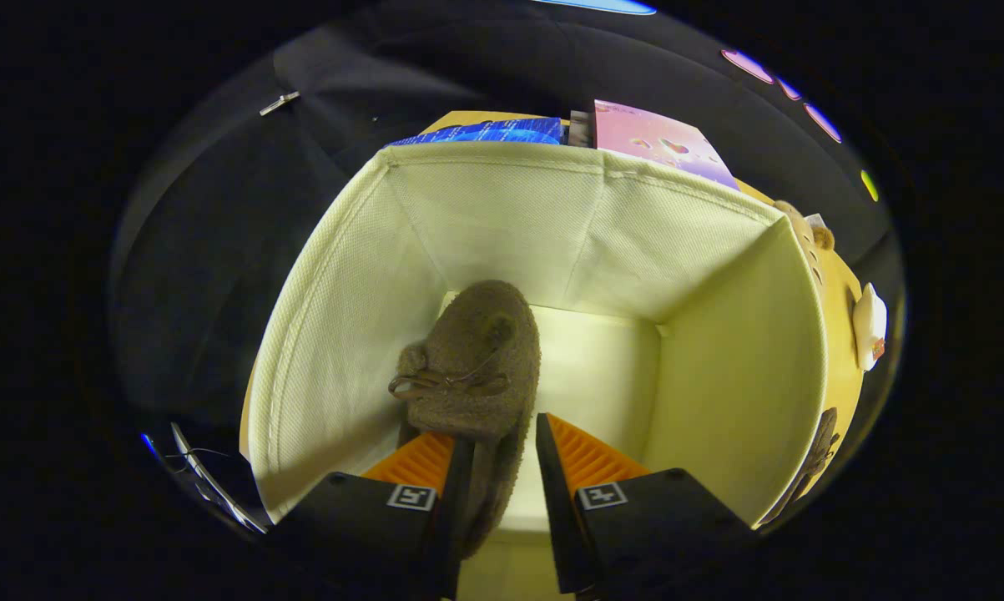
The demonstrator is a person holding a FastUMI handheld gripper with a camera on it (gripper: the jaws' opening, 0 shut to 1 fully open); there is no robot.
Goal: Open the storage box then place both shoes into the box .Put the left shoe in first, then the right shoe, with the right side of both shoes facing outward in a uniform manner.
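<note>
The gripper (pixel 502 446) is poised over the open mouth of a fabric storage box (pixel 502 209), looking straight down into it. The box sits on a yellowish tabletop (pixel 840 334), of which a narrow strip shows past the right-hand wall; black cloth hangs all around beyond that. Behind the far wall, the tops of a blue printed item (pixel 489 132) and a pink printed one (pixel 660 142) peek over the rim.

The box is pale cream inside, woven in a fine mesh texture, with stitched seams at the corners and a flat, brightly lit floor. A fuzzy brown shoe (pixel 472 367), slipper-shaped with a thin bow on top, stands on the floor against the left wall, its toe pointing away from the fingers.

Its heel end runs back between the two fingers. The left finger (pixel 422 459) lies against the shoe's side, while a gap of bare floor shows between the shoe and the right finger (pixel 589 455), so the grip looks released rather than clamped.

Small pale and brown things (pixel 869 325) on the tabletop are too warped to identify.
</note>
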